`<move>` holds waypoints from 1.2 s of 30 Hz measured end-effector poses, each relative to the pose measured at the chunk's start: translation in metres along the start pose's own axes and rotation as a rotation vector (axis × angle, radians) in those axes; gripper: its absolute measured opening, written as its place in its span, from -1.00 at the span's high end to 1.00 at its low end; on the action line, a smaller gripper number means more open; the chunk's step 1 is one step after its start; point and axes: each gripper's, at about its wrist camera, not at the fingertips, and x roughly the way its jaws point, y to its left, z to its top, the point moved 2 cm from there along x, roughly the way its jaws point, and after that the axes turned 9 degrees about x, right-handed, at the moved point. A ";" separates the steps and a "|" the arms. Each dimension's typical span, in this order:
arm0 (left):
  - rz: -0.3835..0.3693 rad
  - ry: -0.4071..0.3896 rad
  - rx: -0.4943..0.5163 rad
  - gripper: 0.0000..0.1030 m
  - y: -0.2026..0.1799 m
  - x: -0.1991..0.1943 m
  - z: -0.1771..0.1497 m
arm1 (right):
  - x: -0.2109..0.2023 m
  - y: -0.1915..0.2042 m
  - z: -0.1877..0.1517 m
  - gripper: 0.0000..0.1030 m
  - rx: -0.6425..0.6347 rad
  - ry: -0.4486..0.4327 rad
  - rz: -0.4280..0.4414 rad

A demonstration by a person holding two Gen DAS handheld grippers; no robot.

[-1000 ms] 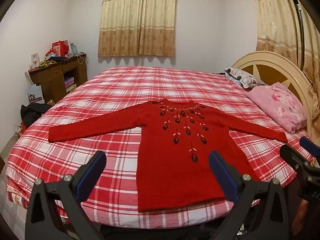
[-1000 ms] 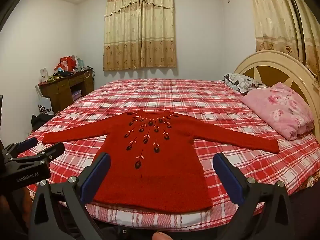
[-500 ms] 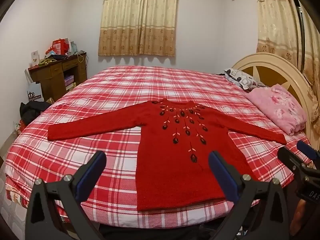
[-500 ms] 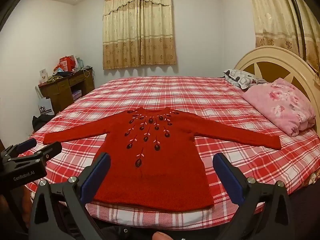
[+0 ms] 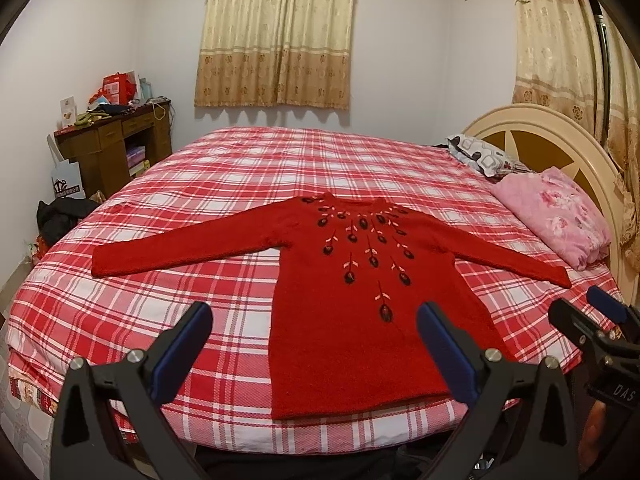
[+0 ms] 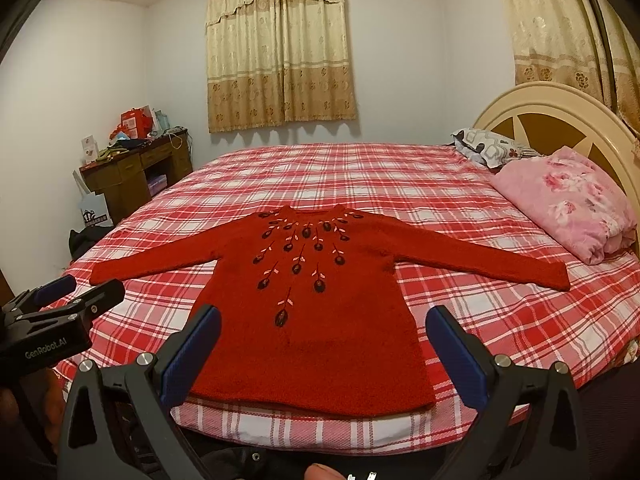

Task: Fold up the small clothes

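**Operator:** Where is the garment, and what state are the tools in?

**Manual:** The red sweater (image 5: pixel 360 304) lies flat and face up on the checked bedspread (image 5: pixel 192 296), hem toward you at the near edge of the bed and both sleeves spread out sideways. Your left gripper (image 5: pixel 314 346) hangs in front of the hem with its jaws wide apart and nothing between them. Your right gripper (image 6: pixel 322 350) is in the same condition: jaws apart, empty, not touching the cloth.

**Operator:** How will it handle?

**Manual:** Judge it as a soft, limp knit of light to moderate weight. It will sag and stretch wherever you lift it, and the nap will likely drag on the bedspread instead of sliding. It is not fragile, but the stitched flower pattern (image 6: pixel 298 258) on the chest could snag.

**Operator:** Where do you want me to take hold?

**Manual:** Work left to right. Take the left sleeve (image 5: pixel 176 256) near its cuff with your left gripper, pinching the full thickness, and carry it across the body. Then take the right sleeve (image 6: pixel 500 260) at its cuff with your right gripper. Lift low to limit stretch. Keep the right sleeve away from the pink quilt (image 6: pixel 568 208) lying near that cuff.
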 end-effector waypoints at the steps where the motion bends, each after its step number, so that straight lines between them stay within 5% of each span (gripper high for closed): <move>1: 0.001 -0.001 -0.001 -1.00 0.000 0.000 0.000 | 0.000 0.000 0.000 -0.98 0.001 0.001 0.000; 36: -0.005 0.005 -0.012 -1.00 0.003 0.000 -0.002 | 0.005 0.002 -0.005 -0.98 0.007 0.027 0.017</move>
